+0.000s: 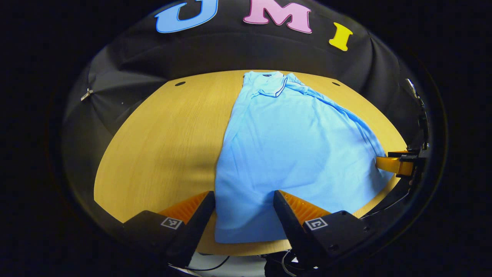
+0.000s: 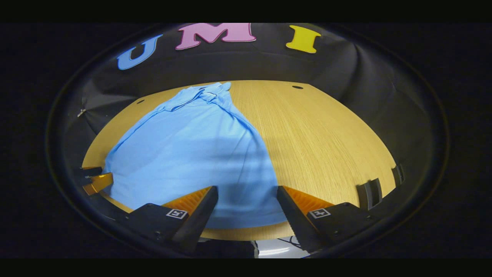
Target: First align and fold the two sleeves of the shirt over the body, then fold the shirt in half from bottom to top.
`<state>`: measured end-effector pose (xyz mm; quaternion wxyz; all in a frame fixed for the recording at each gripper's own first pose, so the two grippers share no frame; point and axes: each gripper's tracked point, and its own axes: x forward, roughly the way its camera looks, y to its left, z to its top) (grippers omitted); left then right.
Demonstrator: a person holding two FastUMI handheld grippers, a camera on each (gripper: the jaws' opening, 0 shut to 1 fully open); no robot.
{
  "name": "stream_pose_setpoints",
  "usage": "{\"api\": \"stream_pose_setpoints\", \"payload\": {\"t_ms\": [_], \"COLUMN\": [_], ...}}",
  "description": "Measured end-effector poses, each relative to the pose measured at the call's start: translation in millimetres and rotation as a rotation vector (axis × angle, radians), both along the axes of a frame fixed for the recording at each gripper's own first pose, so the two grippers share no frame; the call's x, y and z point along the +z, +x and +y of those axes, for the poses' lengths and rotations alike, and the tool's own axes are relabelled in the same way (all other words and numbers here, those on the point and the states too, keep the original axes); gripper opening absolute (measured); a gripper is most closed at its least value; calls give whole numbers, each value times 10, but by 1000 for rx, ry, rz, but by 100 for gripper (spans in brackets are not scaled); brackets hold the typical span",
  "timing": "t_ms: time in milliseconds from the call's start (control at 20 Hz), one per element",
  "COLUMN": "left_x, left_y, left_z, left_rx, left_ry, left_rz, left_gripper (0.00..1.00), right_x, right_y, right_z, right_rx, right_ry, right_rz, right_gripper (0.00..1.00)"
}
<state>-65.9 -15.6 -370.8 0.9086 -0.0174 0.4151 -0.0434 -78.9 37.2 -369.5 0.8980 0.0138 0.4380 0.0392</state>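
On the wooden desk (image 1: 161, 146) lies the light blue polo shirt (image 1: 292, 154), collar at the far edge and hem at the near edge. Both sleeves look already folded in over the body — the outline runs as a narrow strip from collar (image 1: 273, 87) to hem, though the right-hand side shows a loose ridge of cloth rather than a crisp edge. So we judge the sleeve step done and the bottom-to-top fold in hand.

We hold the left tool (image 1: 244, 207) spread wide above the hem's left corner, its two fingers straddling the cloth without pressing on it. In the right gripper view, the right tool (image 2: 248, 204) is likewise released, hovering over the hem's right corner near the desk's front edge. The same tool shows in the left gripper view at the far right, beside the shirt's side edge.

Next, we think, each tool must come down on its own hem corner, pinch through all the layers, then lift and carry the hem evenly toward the collar — both sides together, or the fold will skew and the tucked sleeves may slip out.
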Motion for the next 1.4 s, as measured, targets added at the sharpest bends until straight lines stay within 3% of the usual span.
{"api": "stream_pose_setpoints", "payload": {"t_ms": [100,150,200,250,300,500,550,600,650,700,800,950,1000,1100,1150,1200,1300,1400], "left_x": [-5,-4,-7,2,10,20,22,38,42,66,105,220,283,454,545,631,797,956], "left_y": [23,30,41,44,39,51,55,58,47,44,51,64,64,81,115,160,290,474], "left_z": [-62,-112,-148,-195,-252,-413,-414,-421,-460,-515,-589,-567,-581,-605,-616,-609,-624,-649], "left_rx": [-21,-27,-28,-31,-40,-60,-59,-54,-49,-53,-33,-1,-3,-8,-8,0,19,26], "left_ry": [-8,-9,-12,-17,-21,-39,-50,-65,-93,-135,-195,-204,-209,-213,-215,-218,-242,-262], "left_rz": [-5,-10,-9,-13,-15,-11,-7,-3,5,9,18,1,-4,-29,-45,-57,-71,-87], "left_gripper": [97,94,82,81,65,19,14,10,8,7,7,6,6,6,6,6,6,6], "right_x": [-7,21,10,10,19,17,21,23,19,13,32,132,199,334,416,528,681,797], "right_y": [0,9,-16,-9,-19,-26,-20,-35,-29,-28,-35,-21,-6,62,123,214,396,622], "right_z": [45,80,122,146,219,322,353,352,364,402,390,373,394,412,411,414,480,544], "right_rx": [25,39,50,59,77,127,146,156,178,195,211,224,230,251,265,279,291,294], "right_ry": [-3,-3,-2,-9,1,-29,-28,-28,-17,9,49,66,75,87,82,80,98,110], "right_rz": [4,-5,-1,-6,-6,-10,-11,-4,0,7,23,8,-8,-39,-63,-92,-127,-157], "right_gripper": [98,91,85,70,59,17,7,18,0,6,5,5,0,5,0,5,0,5]}}
